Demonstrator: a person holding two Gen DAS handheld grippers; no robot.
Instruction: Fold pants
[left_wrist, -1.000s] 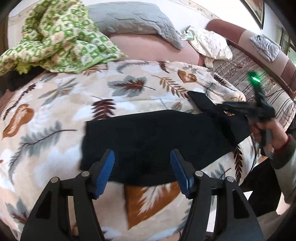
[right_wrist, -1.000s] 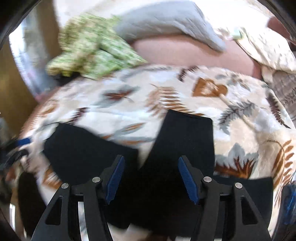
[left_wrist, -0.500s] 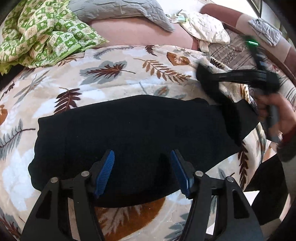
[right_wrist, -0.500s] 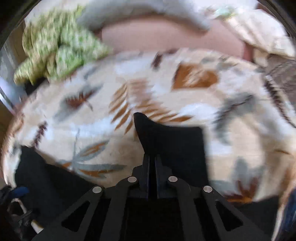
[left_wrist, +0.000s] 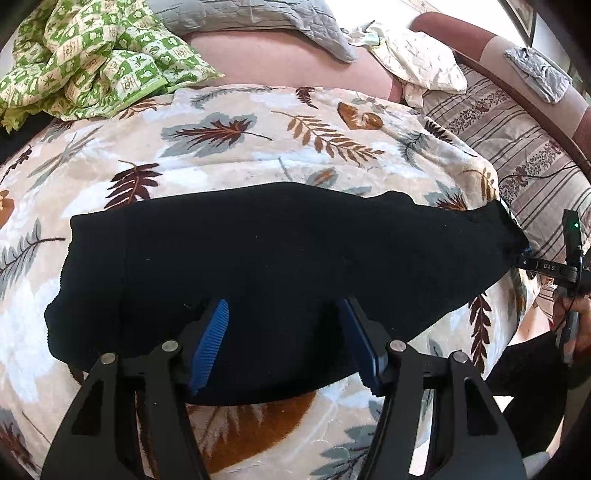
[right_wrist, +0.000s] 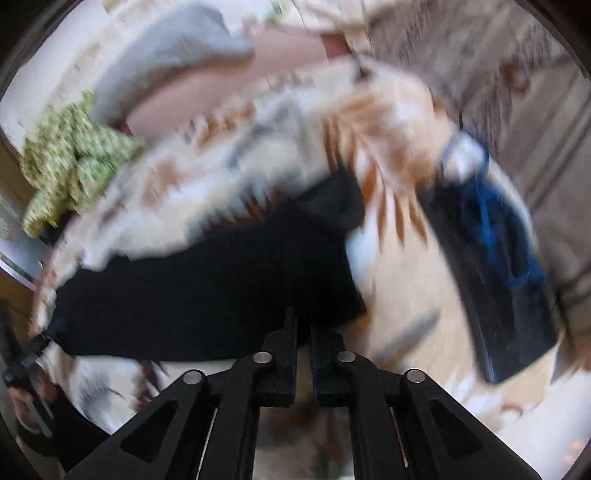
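Black pants (left_wrist: 280, 258) lie stretched left to right across a leaf-print blanket (left_wrist: 240, 140). My left gripper (left_wrist: 288, 343) hangs open just above their near edge, blue pads (left_wrist: 212, 343) apart, nothing gripped. At the far right edge of the left wrist view, my right gripper (left_wrist: 522, 254) has the pants' right end pulled taut. The right wrist view is blurred. There my right gripper (right_wrist: 303, 321) shows only a narrow gap between its jaws, which are opening. The edge of the pants (right_wrist: 221, 288) sits between its tips.
A green checked cloth (left_wrist: 92, 59) and a grey pillow (left_wrist: 251, 18) lie at the back of the bed. A cream cloth (left_wrist: 417, 62) and a striped cushion (left_wrist: 517, 140) are at the right. A blurred dark-blue item (right_wrist: 498, 277) lies right of the pants.
My right gripper closed on the upturned pant leg and swept it out to the right, drawing the pants flat and taut. My left gripper moved closer over the pants, still open.
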